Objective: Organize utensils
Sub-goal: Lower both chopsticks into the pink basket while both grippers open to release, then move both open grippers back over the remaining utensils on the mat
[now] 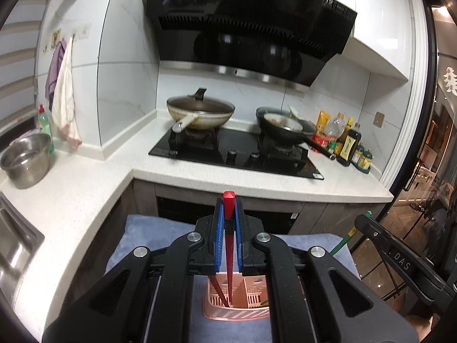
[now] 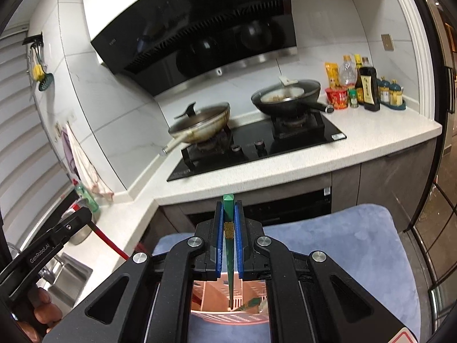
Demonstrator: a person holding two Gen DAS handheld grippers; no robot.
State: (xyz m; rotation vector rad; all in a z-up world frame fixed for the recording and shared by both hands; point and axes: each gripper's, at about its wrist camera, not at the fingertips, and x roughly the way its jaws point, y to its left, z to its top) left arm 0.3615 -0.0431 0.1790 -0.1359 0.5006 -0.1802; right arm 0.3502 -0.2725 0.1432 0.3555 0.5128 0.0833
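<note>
My left gripper (image 1: 228, 208) is shut on a red chopstick (image 1: 229, 200) that stands upright, its tip down inside a pink slotted utensil holder (image 1: 237, 310). A second red chopstick (image 1: 218, 291) leans in that holder. My right gripper (image 2: 228, 208) is shut on a green chopstick (image 2: 228, 200), also upright, its tip over the same pink holder (image 2: 228, 308), where another green utensil (image 2: 251, 303) lies. The holder stands on a blue padded seat (image 2: 342, 251). Each gripper shows at the edge of the other's view, the right one (image 1: 400, 257) and the left one (image 2: 51, 245).
A white L-shaped counter (image 1: 85, 194) holds a black gas hob (image 1: 237, 154) with a lidded wok (image 1: 200, 111) and a black pan (image 1: 285, 125). Sauce bottles (image 1: 348, 143) stand at the right, a steel pot (image 1: 25, 160) and sink (image 1: 14, 243) at the left.
</note>
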